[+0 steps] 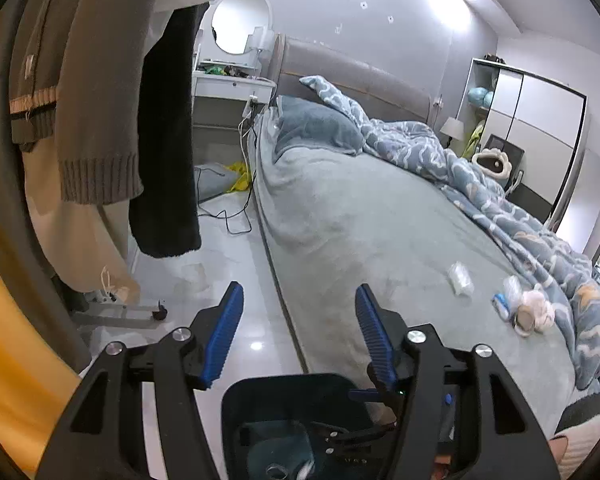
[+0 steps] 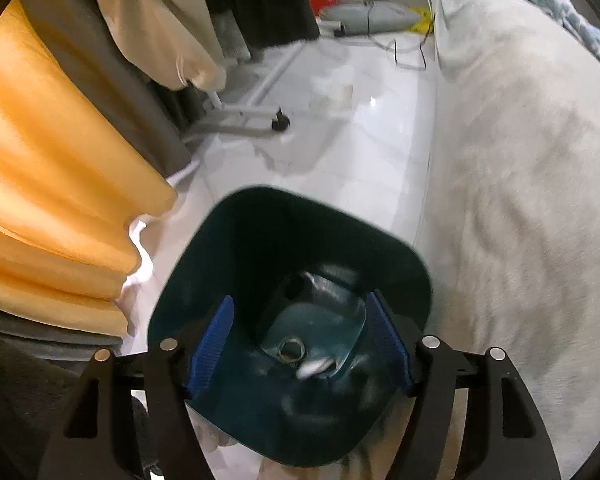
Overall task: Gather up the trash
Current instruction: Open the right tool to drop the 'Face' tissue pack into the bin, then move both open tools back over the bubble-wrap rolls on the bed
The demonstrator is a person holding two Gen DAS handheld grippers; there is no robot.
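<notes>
A dark teal bin (image 2: 260, 216) stands on the floor beside the bed. My right gripper (image 2: 300, 300) hangs open over its mouth and points steeply down, with nothing between the blue pads. On the bin's bottom lie a blurred white scrap (image 2: 314, 366), a ring-shaped piece (image 2: 292, 350) and some clear plastic (image 2: 332, 286). My left gripper (image 1: 299, 288) is open and empty above the bin (image 1: 252, 396), facing along the bed. More trash lies on the bed at the right: a clear wrapper (image 1: 460, 278), a blue and white piece (image 1: 500, 304) and a white crumpled lump (image 1: 534, 312).
The grey bed (image 1: 360, 220) has a blue duvet (image 1: 480, 184) bunched along its far side. Clothes hang on a wheeled rack (image 1: 140, 314) at the left, next to an orange curtain (image 2: 52, 184). Cables (image 1: 236, 216) trail over the glossy floor by a white desk (image 1: 232, 86).
</notes>
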